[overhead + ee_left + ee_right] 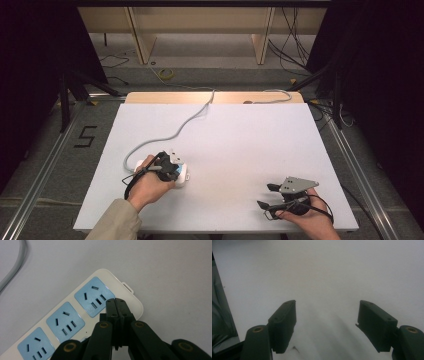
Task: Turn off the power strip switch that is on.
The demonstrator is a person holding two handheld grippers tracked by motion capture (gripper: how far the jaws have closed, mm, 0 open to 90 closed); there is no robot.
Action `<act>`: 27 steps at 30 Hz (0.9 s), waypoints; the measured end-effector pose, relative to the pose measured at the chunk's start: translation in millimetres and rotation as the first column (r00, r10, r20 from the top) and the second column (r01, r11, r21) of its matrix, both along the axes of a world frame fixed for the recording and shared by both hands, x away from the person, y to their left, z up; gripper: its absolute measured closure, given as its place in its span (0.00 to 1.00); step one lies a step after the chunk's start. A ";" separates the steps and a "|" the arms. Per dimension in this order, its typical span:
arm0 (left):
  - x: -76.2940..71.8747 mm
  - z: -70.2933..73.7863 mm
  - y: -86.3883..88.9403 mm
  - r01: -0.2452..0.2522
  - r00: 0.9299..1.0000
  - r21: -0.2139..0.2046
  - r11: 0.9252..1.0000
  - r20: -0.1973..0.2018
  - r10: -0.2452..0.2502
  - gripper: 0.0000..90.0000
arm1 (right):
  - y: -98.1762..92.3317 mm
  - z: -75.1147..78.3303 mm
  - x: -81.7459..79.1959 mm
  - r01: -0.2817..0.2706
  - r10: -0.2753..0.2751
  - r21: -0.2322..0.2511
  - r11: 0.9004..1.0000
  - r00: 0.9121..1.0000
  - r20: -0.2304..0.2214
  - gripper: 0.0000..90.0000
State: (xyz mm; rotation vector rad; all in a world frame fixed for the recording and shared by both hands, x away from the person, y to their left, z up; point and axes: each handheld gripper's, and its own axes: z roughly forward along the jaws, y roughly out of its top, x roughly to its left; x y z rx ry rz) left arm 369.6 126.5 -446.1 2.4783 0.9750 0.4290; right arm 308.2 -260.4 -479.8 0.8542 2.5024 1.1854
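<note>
Lying on the white table [235,135] toward its near left: a white power strip [75,312] with blue socket faces, its grey cord [185,125] snaking off toward the far edge. Hovering right over the strip's end: the left gripper [116,305], jaws clenched flat together with nothing between them, tips sitting beside the last blue socket [94,297], though touching or just above cannot be told. Probably pressing or steadying rather than grasping, judging by the pinched-shut jaws pointed down at the casing instead of straddling it. Poking out just past that end: a small white tab [128,287], possibly a switch. Resting well apart at the near right of the table: the right gripper [270,196], jaws spread wide and released, pointing across bare white surface toward the strip's side. Seemingly parked, waiting for a turn while the left hand [150,185] is working.
</note>
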 end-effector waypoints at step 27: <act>0.7 0.5 1.3 0.000 1.000 -0.011 1.000 -0.004 0.000 1.00 | -0.5 0.2 -0.1 -0.001 0.001 0.002 1.000 1.000 0.001 0.36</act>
